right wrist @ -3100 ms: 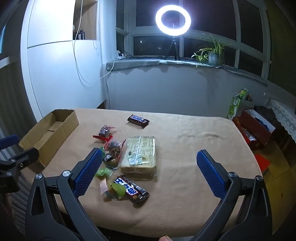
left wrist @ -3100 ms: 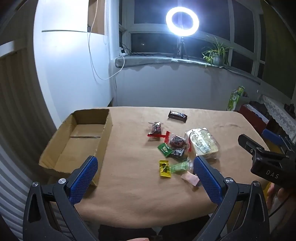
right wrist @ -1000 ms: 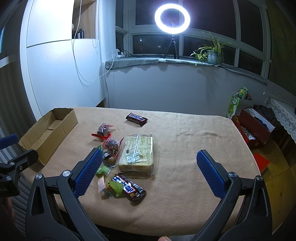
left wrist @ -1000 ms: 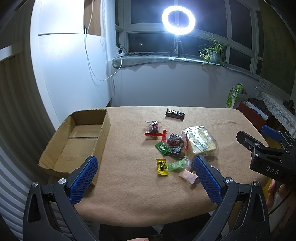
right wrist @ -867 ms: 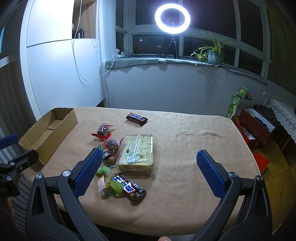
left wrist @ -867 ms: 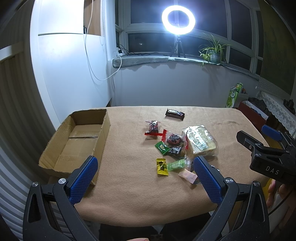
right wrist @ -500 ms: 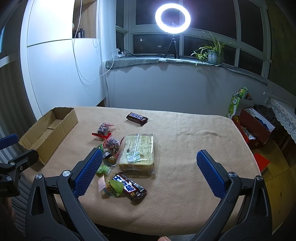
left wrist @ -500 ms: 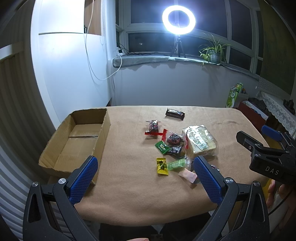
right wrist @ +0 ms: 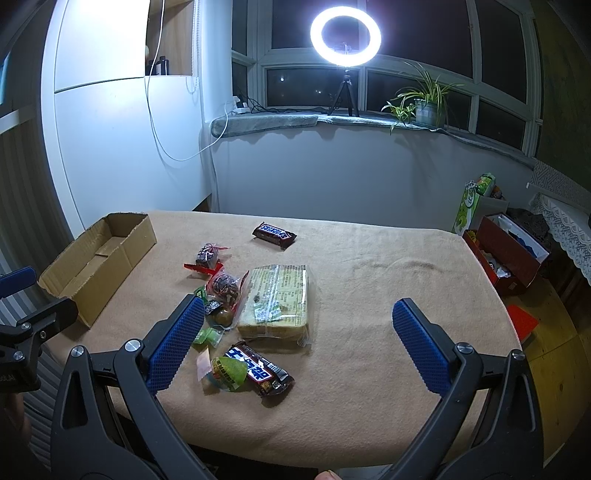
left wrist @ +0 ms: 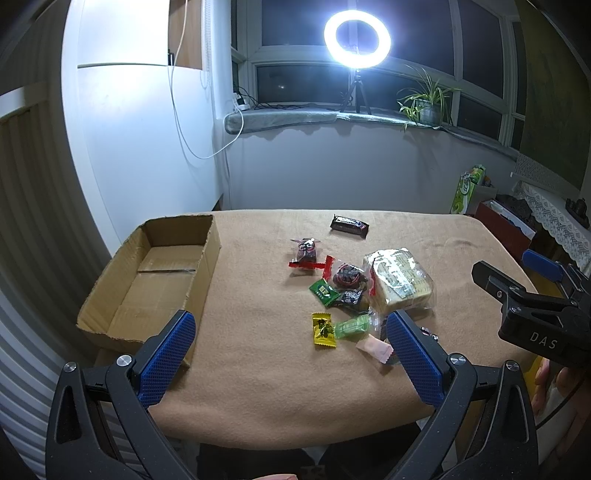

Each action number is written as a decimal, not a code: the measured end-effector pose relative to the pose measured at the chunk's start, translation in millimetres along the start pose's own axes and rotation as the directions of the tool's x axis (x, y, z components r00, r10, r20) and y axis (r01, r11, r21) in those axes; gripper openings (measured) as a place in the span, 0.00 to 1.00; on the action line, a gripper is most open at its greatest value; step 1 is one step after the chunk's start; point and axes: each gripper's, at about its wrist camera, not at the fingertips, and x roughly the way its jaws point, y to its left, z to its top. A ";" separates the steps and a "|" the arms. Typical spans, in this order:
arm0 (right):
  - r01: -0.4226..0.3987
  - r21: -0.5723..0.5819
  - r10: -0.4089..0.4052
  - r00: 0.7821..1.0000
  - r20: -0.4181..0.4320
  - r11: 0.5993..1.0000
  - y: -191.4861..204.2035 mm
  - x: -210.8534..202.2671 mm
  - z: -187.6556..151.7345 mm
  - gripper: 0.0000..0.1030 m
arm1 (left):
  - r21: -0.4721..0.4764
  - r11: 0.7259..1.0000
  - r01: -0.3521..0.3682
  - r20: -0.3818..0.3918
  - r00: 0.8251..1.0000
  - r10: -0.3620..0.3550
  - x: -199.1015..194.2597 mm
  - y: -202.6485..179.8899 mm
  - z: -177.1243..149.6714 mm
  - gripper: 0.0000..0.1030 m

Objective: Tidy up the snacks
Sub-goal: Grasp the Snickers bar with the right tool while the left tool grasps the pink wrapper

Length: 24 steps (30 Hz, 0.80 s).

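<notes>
An open cardboard box lies empty at the table's left. Snacks are scattered mid-table: a dark chocolate bar at the back, a large clear-wrapped cracker pack, red-wrapped sweets, a green packet, a yellow candy, a pink candy, and a second chocolate bar by a green jelly cup. My left gripper hangs open above the near edge. My right gripper is open too, empty, over the near snacks.
The table wears a tan cloth. A ring light and a potted plant stand on the windowsill. A red box and a green carton sit on the floor at right. A white cabinet is left.
Both views shift only slightly; the grippers hover almost still and stay open. No snack has moved.
</notes>
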 end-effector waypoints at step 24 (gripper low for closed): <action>0.006 -0.005 -0.007 0.985 -0.175 1.000 -6.3 38.0 -55.6 1.00 | -0.024 0.999 0.029 -0.161 0.986 -0.032 65.5 4.9 -43.7 1.00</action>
